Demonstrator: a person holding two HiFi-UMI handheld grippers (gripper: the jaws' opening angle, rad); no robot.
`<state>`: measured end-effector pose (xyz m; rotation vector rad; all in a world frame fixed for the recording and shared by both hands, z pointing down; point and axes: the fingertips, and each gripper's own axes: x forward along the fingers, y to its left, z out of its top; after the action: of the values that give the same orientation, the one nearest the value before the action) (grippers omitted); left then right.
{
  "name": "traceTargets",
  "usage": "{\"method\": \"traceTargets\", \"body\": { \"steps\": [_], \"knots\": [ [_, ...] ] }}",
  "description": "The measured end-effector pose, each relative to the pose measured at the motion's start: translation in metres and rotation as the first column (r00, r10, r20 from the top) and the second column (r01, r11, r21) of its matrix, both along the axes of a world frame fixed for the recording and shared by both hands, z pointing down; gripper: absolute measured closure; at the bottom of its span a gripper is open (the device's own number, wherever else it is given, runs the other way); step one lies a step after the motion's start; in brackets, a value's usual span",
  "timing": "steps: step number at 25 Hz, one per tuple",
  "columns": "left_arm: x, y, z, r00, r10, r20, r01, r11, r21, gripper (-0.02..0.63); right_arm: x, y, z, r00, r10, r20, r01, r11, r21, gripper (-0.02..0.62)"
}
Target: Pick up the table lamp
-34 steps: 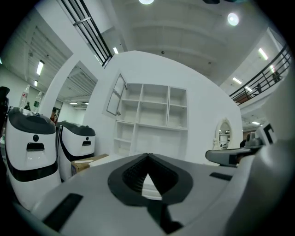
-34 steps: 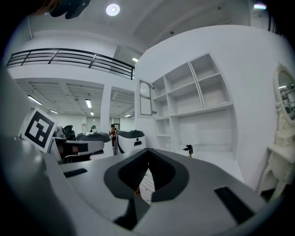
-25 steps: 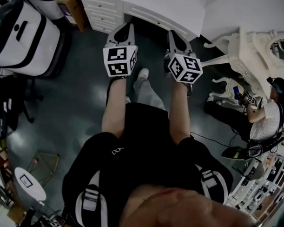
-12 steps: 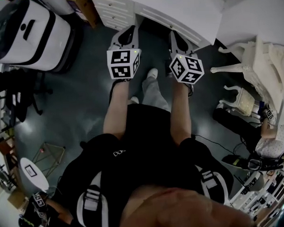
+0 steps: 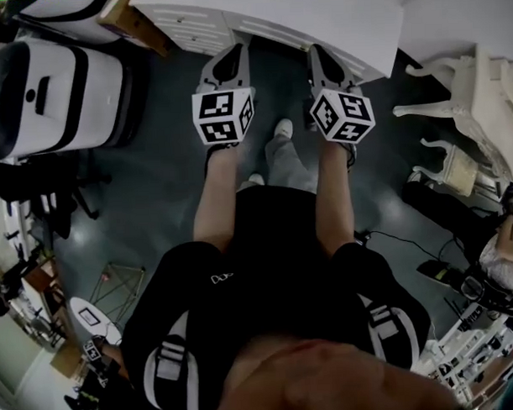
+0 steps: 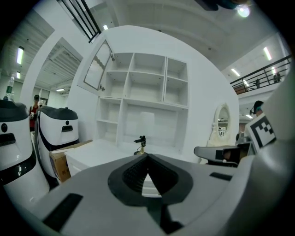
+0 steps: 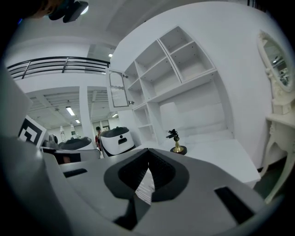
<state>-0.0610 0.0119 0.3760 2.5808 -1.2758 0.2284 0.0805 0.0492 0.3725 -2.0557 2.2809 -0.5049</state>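
Observation:
The table lamp [image 6: 140, 144] stands on the white desk [image 6: 99, 154] under the shelves: a dark round base, a gold stem and a black fitting. A pale shade above it barely shows against the white wall. It also appears as the lamp [image 7: 175, 142] in the right gripper view, and the head view does not show it. My left gripper [image 6: 147, 156] is shut and empty, pointing at the lamp from well short of the desk. The right gripper [image 7: 148, 150] is also shut with nothing held. In the head view the left gripper [image 5: 235, 49] and right gripper [image 5: 313, 50] reach side by side toward the desk [image 5: 317, 21].
A big white machine [image 5: 59, 89] and a cardboard box [image 5: 132, 19] stand left of the desk. An ornate white dressing table [image 5: 475, 83] with an oval mirror [image 6: 222, 120] is on the right. Someone sits at far right [image 5: 506, 250]. Dark floor lies underfoot.
The desk and the white machine have drawn nearer in the head view as I walk forward. Both grippers stay shut, side by side, and have come down a little.

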Motion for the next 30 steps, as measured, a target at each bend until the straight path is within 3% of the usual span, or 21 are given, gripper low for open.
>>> {"method": "traceTargets", "body": {
  "steps": [7, 18, 30],
  "knots": [
    [0.051, -0.034, 0.003, 0.999, 0.039, -0.017, -0.039, 0.999, -0.004, 0.597, 0.060, -0.032, 0.002, 0.998, 0.067, 0.003, -0.067, 0.998, 0.000, 0.577],
    [0.108, -0.078, -0.014, 0.998, 0.069, -0.009, -0.068, 0.997, 0.034, 0.597, 0.100, -0.076, -0.018, 0.999, 0.035, -0.014, -0.035, 0.998, 0.058, 0.577],
    [0.157, -0.098, -0.024, 0.994, 0.113, 0.005, -0.114, 0.992, 0.056, 0.597, 0.158, -0.087, -0.032, 0.996, 0.086, 0.010, -0.087, 0.991, 0.106, 0.577]
  ]
}}
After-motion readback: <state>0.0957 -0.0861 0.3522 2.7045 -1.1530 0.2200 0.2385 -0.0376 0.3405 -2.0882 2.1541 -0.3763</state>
